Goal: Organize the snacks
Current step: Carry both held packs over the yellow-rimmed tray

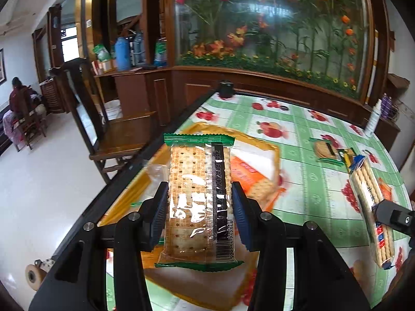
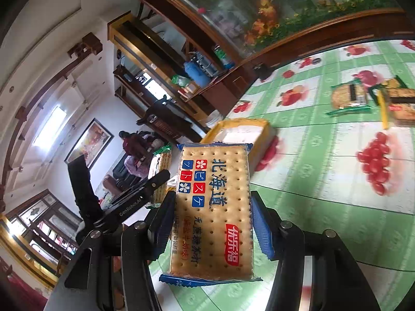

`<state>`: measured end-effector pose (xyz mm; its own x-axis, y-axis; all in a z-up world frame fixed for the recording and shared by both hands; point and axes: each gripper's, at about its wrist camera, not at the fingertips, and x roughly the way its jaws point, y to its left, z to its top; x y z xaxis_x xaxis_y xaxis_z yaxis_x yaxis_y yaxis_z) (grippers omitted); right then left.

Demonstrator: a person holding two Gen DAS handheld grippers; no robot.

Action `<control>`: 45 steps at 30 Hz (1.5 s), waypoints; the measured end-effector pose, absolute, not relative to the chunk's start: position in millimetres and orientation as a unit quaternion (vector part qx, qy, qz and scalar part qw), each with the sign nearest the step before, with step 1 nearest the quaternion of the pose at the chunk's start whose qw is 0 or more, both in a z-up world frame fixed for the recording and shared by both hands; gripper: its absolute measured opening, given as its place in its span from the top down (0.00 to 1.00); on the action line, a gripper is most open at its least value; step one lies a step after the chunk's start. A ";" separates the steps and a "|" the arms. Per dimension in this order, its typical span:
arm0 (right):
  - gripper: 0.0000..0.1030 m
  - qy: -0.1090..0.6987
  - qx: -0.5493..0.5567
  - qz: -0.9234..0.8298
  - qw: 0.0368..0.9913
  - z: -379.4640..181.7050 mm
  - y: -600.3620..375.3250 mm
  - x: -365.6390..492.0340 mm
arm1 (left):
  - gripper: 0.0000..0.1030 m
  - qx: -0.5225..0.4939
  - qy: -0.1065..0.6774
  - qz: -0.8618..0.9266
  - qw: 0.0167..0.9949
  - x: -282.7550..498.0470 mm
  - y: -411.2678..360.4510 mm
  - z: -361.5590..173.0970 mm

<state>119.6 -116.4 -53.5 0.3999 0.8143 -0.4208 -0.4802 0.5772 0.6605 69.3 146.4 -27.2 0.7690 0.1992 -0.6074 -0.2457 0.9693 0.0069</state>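
Note:
My left gripper (image 1: 199, 207) is shut on a green-edged cracker packet (image 1: 199, 197), held in the air over a yellow-rimmed box (image 1: 259, 150) on the table. My right gripper (image 2: 211, 223) is shut on a blue-edged cracker packet (image 2: 212, 207), also lifted off the table, with the yellow-rimmed box (image 2: 241, 129) beyond it. In the left wrist view the blue-edged packet (image 1: 371, 202) and the right gripper's finger (image 1: 394, 215) show at the right edge. In the right wrist view the left gripper's finger (image 2: 145, 189) and the green-edged packet (image 2: 162, 165) appear at the left.
More cracker packets (image 1: 329, 150) (image 2: 363, 96) lie further back on the green fruit-print tablecloth (image 1: 311, 194). A white bottle (image 1: 373, 119) stands at the table's far right edge. A wooden chair (image 1: 119, 134) stands left of the table. A person (image 1: 18, 96) sits far off.

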 end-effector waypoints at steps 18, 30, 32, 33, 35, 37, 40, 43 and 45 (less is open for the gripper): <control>0.45 0.378 0.207 0.444 0.785 -48.9 -36.1 138.1 | 0.56 -0.048 0.334 0.153 0.929 68.9 183.2 -47.5; 0.45 0.386 0.208 0.450 0.778 -54.0 -17.6 155.1 | 0.56 -0.040 0.343 0.136 0.929 73.8 173.0 -50.3; 0.45 0.385 0.203 0.448 0.780 -53.3 -14.2 158.8 | 0.56 -0.039 0.345 0.134 0.928 76.4 172.5 -51.8; 0.45 0.386 0.202 0.448 0.781 -52.9 -12.8 160.5 | 0.56 -0.037 0.347 0.134 0.928 77.8 171.6 -52.6; 0.45 0.388 0.200 0.445 0.782 -53.4 -10.3 166.5 | 0.56 -0.036 0.350 0.132 0.927 80.4 171.1 -53.8; 0.45 0.391 0.199 0.437 0.785 -54.8 -8.8 176.3 | 0.56 -0.036 0.352 0.131 0.926 82.7 170.5 -55.0; 0.45 0.395 0.195 0.425 0.790 -56.4 -7.2 192.7 | 0.56 -0.038 0.357 0.130 0.924 86.4 170.7 -57.7; 0.45 0.398 0.189 0.415 0.796 -56.8 -5.6 208.2 | 0.56 -0.037 0.361 0.128 0.923 90.5 169.5 -59.8; 0.45 0.399 0.184 0.410 0.799 -57.8 -4.6 215.6 | 0.56 -0.035 0.362 0.125 0.923 92.6 167.1 -59.7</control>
<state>215.6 -4.6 -57.8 0.3444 0.8025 -0.4872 -0.5090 0.5957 0.6214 92.6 167.1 -59.7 0.7072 0.2059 -0.6764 -0.2571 0.9661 0.0252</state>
